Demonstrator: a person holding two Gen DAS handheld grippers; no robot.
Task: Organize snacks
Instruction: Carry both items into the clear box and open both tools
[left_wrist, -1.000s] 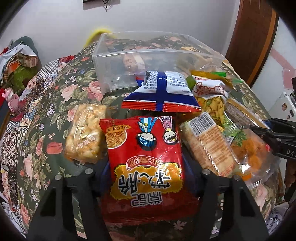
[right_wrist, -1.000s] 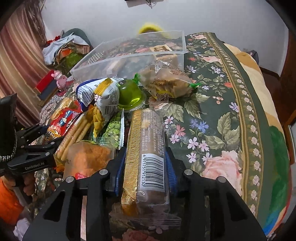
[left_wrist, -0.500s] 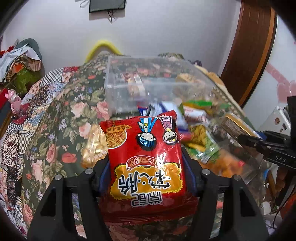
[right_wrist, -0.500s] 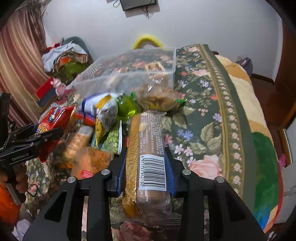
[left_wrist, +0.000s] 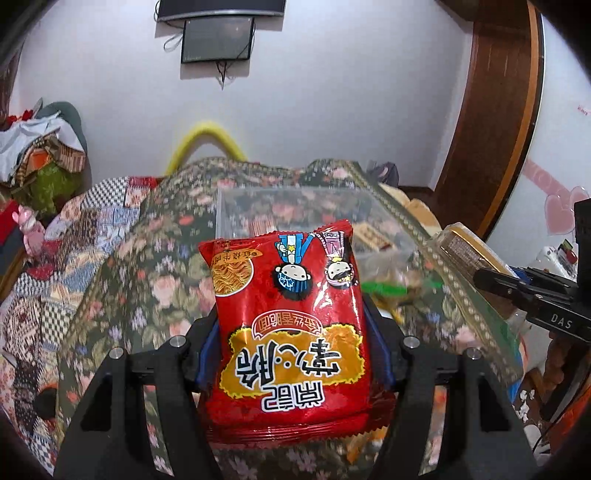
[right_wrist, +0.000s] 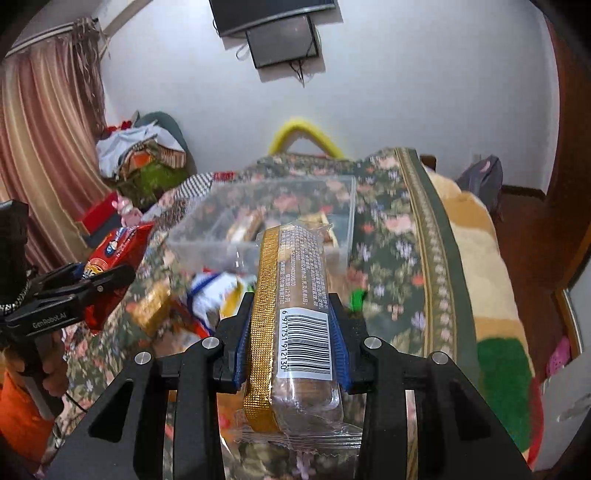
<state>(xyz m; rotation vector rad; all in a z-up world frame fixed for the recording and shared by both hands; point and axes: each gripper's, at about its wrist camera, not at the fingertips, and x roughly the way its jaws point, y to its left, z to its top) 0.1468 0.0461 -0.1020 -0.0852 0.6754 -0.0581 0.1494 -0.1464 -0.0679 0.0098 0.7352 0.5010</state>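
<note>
The red foil noodle-snack packet (left_wrist: 291, 332) is pinched in the left gripper (left_wrist: 291, 354), the long gold-edged clear biscuit pack (right_wrist: 295, 317) in the right gripper (right_wrist: 291, 354), both above the flowered bedspread (right_wrist: 388, 236). Carry each level over the clear plastic bin (right_wrist: 343, 221) before releasing.

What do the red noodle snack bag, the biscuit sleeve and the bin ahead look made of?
Red noodle snack bag: glossy plastic film, probably foil-lined; glare streaks and a crimped end seal. Biscuit sleeve: thin clear plastic wrap with a metallic gold strip; the biscuits show through. Bin: rigid clear plastic, slightly frosted; the floral bedspread shows through its walls.
</note>
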